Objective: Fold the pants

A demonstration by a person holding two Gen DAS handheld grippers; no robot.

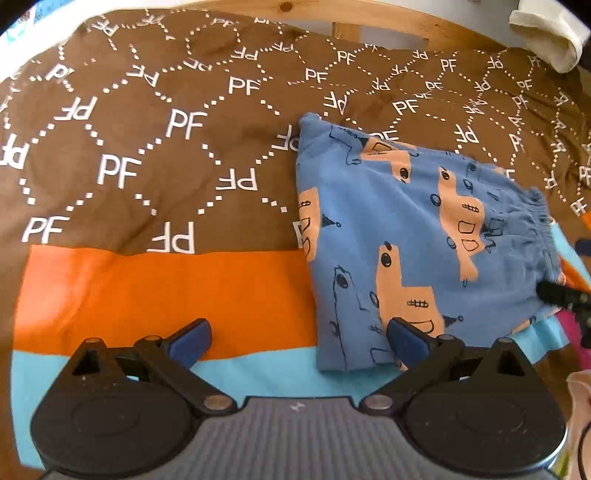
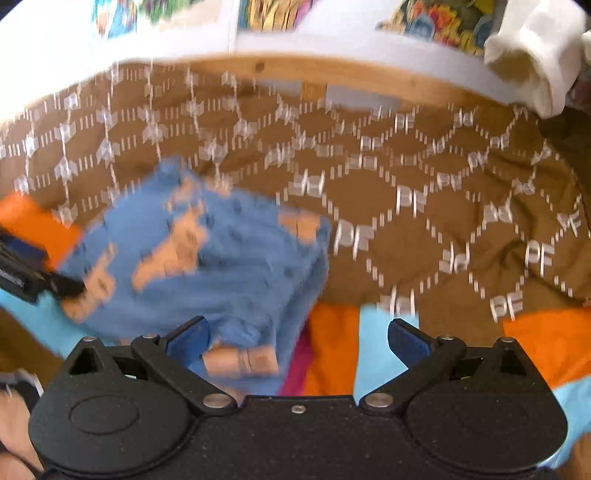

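Both grippers hang over a bed with fingers spread wide and nothing between them. The left gripper sits at 6 o'clock in its own view, its right blue pad just over the near edge of the pants, though contact cannot be told. The right gripper, at 6 o'clock in a motion-blurred view, hovers over the pants' near right corner.

The pants lie at about 3 o'clock in the left view as a compact, roughly square bundle, which suggests the folding is largely done; what remains, at most, looks like a final tidy or one more fold. They are soft blue knit printed with peach animal shapes and dark line drawings, the gathered elastic waistband ruffled along the right edge.

Beneath lies a bedcover: light-blue and orange bands nearest, then quilted brown printed with white "PF" letters and dotted diamonds. Beyond, at 12 o'clock, runs a pale wooden bed frame, with a crumpled white cloth at 1 o'clock.
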